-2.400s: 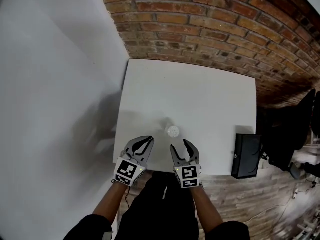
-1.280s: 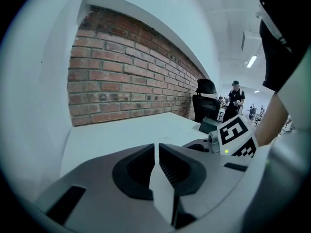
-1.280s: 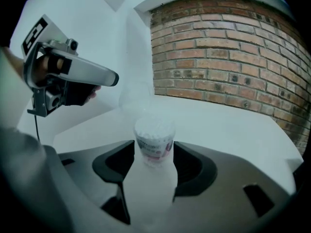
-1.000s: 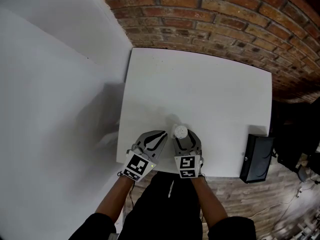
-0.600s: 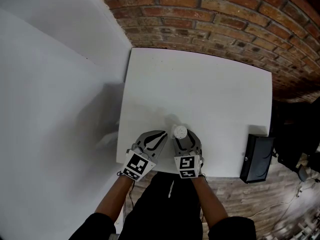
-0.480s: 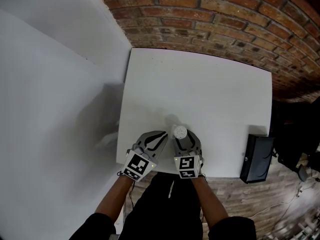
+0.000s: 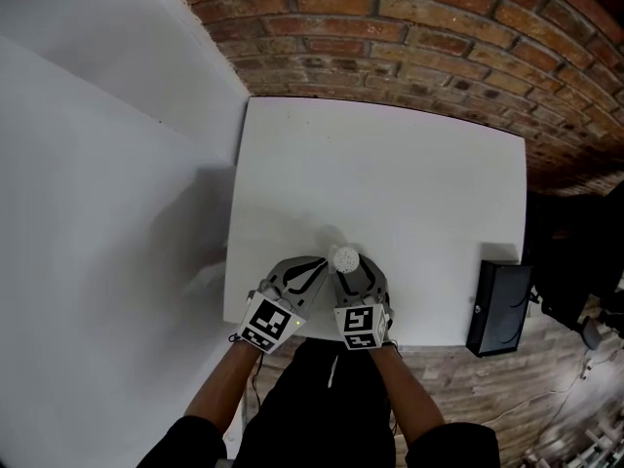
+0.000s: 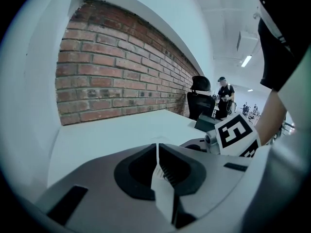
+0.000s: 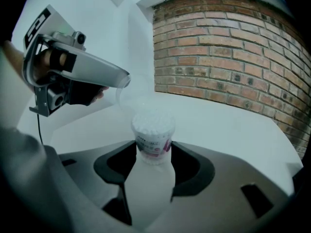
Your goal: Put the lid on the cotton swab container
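A small clear cotton swab container stands open-topped near the front edge of the white table, with white swab tips showing at its mouth. My right gripper has a jaw on each side of it, and both pads press on its wall. A clear lid shows faintly on the table just beyond and left of the container, also dimly in the head view. My left gripper hovers left of the container with its jaws together. Whether it touches the lid I cannot tell.
A black box stands off the table's front right corner. A brick wall runs behind the table and a white wall along its left. A dark chair is at the far right.
Both grippers moved forward from the table's front edge, and the right one came around the container. Over the last second nothing has visibly moved.
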`<state>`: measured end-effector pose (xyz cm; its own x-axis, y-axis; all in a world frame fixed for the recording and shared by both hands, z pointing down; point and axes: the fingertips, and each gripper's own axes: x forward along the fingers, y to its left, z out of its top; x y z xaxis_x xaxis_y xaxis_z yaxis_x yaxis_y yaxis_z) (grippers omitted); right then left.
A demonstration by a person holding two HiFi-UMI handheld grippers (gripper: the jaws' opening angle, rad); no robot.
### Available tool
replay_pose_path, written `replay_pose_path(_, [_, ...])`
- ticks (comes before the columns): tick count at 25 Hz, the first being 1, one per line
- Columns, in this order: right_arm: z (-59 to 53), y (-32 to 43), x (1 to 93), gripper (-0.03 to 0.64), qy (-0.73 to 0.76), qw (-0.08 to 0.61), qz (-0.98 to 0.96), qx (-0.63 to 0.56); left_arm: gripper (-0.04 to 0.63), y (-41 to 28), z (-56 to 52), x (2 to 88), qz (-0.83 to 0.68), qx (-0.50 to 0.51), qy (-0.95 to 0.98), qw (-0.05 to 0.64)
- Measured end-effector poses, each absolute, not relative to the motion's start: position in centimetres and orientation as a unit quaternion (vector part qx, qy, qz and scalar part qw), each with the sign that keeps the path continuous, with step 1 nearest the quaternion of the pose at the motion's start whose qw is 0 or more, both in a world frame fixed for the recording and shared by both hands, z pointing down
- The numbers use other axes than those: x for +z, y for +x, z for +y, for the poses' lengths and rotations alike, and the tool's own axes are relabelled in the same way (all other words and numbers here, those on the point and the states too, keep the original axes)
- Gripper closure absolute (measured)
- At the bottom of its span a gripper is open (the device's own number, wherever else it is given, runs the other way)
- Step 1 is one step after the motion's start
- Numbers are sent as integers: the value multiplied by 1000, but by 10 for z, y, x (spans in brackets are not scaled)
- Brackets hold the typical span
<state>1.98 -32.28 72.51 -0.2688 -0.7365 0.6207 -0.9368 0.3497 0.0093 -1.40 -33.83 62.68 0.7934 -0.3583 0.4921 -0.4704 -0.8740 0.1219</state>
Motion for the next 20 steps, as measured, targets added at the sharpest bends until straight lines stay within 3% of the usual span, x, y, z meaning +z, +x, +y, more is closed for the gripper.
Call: replay_pose_path(20, [-324,19,726,380,535,272,-778,188,578,20,-335,638,-166,253,945,121])
